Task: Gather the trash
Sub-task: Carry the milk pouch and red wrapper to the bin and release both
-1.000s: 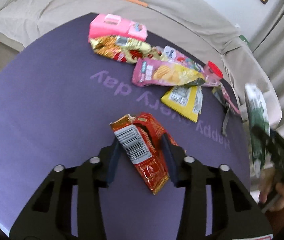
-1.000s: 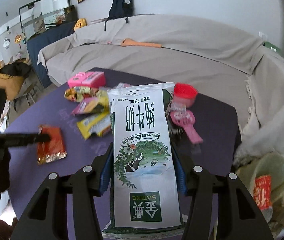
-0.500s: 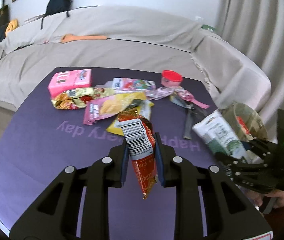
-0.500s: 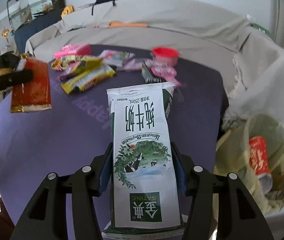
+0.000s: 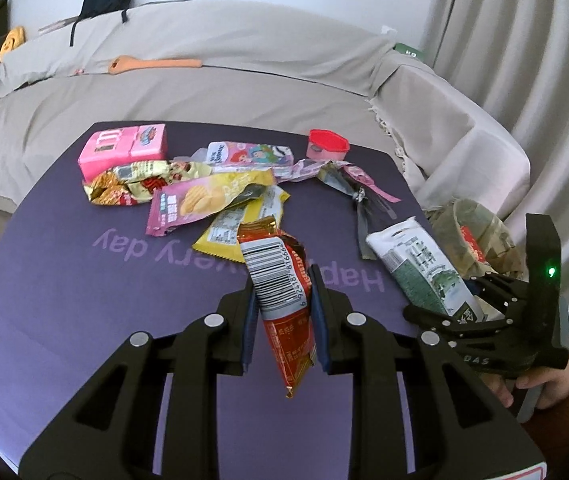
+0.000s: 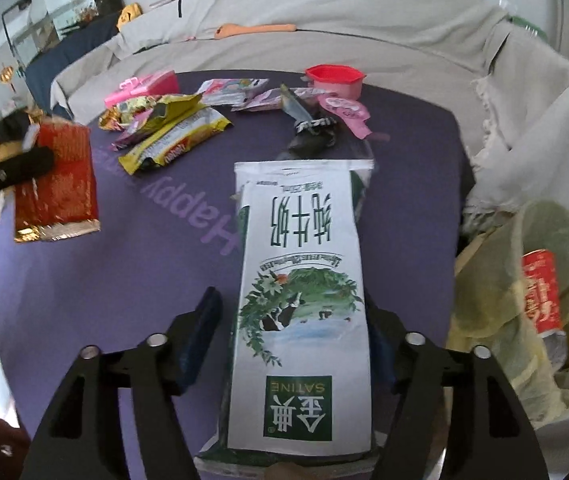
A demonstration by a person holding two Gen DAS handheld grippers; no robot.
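Your right gripper (image 6: 288, 332) has the white-and-green milk carton (image 6: 300, 300) lying lengthwise between its jaws, but the jaws have just been opening: the left pad stands clear of the carton with purple cloth showing in the gap, so nothing is pinching it on that side. The right pad is hidden behind the carton's edge, and you cannot tell whether it touches. The carton's near end runs out of the bottom of the right wrist view, so what it rests on there is cut off.

Your left gripper (image 5: 284, 320) is clamped on the red snack wrapper (image 5: 280, 292), pads pressing both long edges just below the barcode; the wrapper's gold-trimmed lower tip dangles free above the purple tablecloth (image 5: 64, 300).

To the right of the table sits the trash bin lined with a yellow-green bag (image 6: 496, 280), a red can (image 6: 540, 292) already inside; the bin's far rim is cut off by the fisheye edge.

More litter lies on the far half of the cloth: a pink box (image 5: 122, 148), a yellow packet (image 5: 244, 224), a pink crisp packet (image 5: 188, 204), a red-lidded cup (image 5: 328, 146).

Both grippers tilt steeply down toward the table. Your right hand (image 5: 540, 388), in a rust sleeve, shows only partly at the left wrist view's edge.
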